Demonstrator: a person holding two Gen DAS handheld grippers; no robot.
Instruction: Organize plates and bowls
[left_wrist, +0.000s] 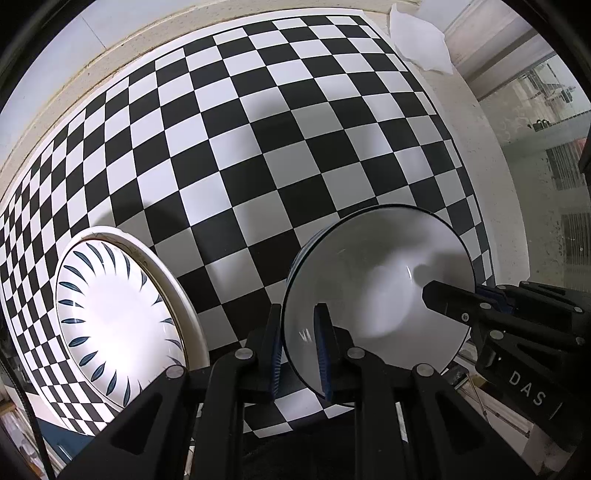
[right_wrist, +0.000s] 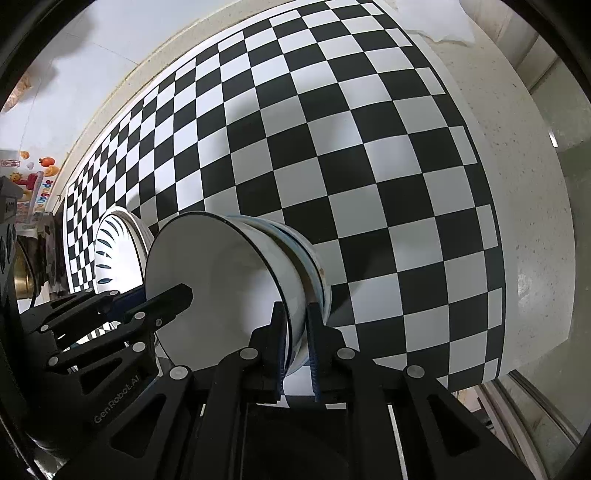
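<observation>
A white bowl with a dark rim (left_wrist: 376, 288) is held between both grippers over the checkered mat. It sits nested in other bowls with blue bands (right_wrist: 310, 258). My left gripper (left_wrist: 298, 332) is shut on the bowl's near-left rim. My right gripper (right_wrist: 295, 328) is shut on the opposite rim of the white bowl (right_wrist: 221, 288), and it shows in the left wrist view (left_wrist: 443, 299) reaching in from the right. A white plate with blue leaf marks (left_wrist: 118, 317) lies on a larger white plate at the left; it also shows in the right wrist view (right_wrist: 114, 251).
The black-and-white checkered mat (left_wrist: 258, 147) covers a pale speckled counter (right_wrist: 524, 221). A white crumpled sheet (left_wrist: 417, 40) lies at the far right corner. A wall runs along the far edge. Clutter and colourful stickers (right_wrist: 33, 184) stand at the left.
</observation>
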